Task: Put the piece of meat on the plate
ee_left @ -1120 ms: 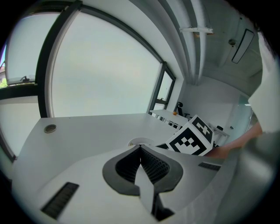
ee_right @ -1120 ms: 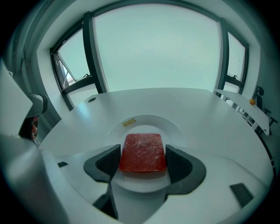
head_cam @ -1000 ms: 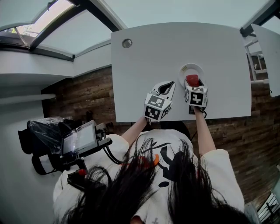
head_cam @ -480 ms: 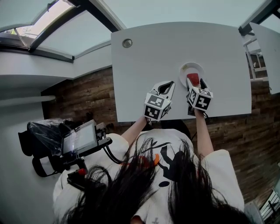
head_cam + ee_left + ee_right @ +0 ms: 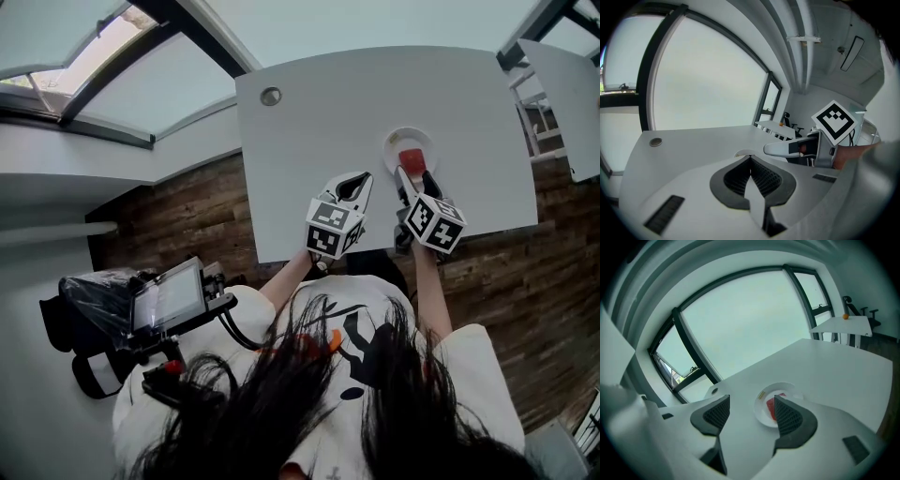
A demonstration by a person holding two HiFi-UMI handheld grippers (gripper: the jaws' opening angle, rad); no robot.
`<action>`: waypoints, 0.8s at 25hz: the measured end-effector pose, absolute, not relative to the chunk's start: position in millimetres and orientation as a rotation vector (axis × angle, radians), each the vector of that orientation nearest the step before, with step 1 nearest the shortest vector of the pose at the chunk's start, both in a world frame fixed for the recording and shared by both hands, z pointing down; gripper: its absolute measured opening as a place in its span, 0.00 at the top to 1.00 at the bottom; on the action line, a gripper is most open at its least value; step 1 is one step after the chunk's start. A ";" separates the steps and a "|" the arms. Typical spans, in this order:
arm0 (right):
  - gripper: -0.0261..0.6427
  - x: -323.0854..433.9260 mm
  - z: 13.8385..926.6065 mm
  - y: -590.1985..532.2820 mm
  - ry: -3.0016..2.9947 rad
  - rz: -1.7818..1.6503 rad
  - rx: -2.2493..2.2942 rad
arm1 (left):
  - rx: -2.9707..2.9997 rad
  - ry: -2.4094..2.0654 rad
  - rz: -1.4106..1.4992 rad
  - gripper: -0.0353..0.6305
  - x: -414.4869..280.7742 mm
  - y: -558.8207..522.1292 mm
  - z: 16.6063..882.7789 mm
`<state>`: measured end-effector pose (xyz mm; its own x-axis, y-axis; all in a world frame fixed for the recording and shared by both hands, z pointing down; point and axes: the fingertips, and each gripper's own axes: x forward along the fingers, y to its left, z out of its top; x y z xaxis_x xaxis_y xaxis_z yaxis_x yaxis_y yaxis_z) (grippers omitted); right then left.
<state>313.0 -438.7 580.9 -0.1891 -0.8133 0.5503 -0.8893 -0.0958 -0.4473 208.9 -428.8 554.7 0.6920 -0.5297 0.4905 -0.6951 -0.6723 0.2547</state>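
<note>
A red piece of meat (image 5: 411, 159) lies on the small white plate (image 5: 410, 141) on the white table (image 5: 319, 122). My right gripper (image 5: 417, 187) sits just on the near side of the plate, open and holding nothing. In the right gripper view the meat (image 5: 770, 408) rests on the plate (image 5: 761, 414), partly hidden behind the right-hand finger (image 5: 790, 418), beyond the gripper (image 5: 752, 416). My left gripper (image 5: 352, 186) rests shut and empty to the left of the plate, its pads meeting in the left gripper view (image 5: 750, 164).
A round metal grommet (image 5: 271, 95) is set in the table's far left corner. The near table edge runs just under both grippers. Another white table (image 5: 572, 103) stands to the right. The right gripper (image 5: 806, 147) shows beside the left one.
My right gripper has drawn back toward the near table edge, away from the plate. The meat stays on the plate. The left gripper has not moved.
</note>
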 end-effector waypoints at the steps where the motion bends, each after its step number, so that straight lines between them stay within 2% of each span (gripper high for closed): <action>1: 0.51 302.2 574.7 -431.1 -2.044 1.185 1.958 | 2.479 -0.946 0.518 0.94 198.5 -423.6 549.1; 3: 0.52 276.9 560.2 -414.3 -2.045 1.202 2.014 | 2.482 -0.934 0.481 0.94 173.0 -411.7 535.4; 4: 0.60 266.4 553.5 -407.1 -2.045 1.194 2.040 | 2.488 -0.926 0.463 0.94 162.6 -407.0 528.8; 15: 0.60 204.1 523.9 -349.4 -2.084 1.139 2.121 | 2.588 -0.836 0.421 0.94 120.4 -358.9 503.1; 20: 0.61 146.3 512.9 -293.5 -2.123 1.123 2.173 | 2.633 -0.764 0.387 0.94 72.1 -306.0 492.0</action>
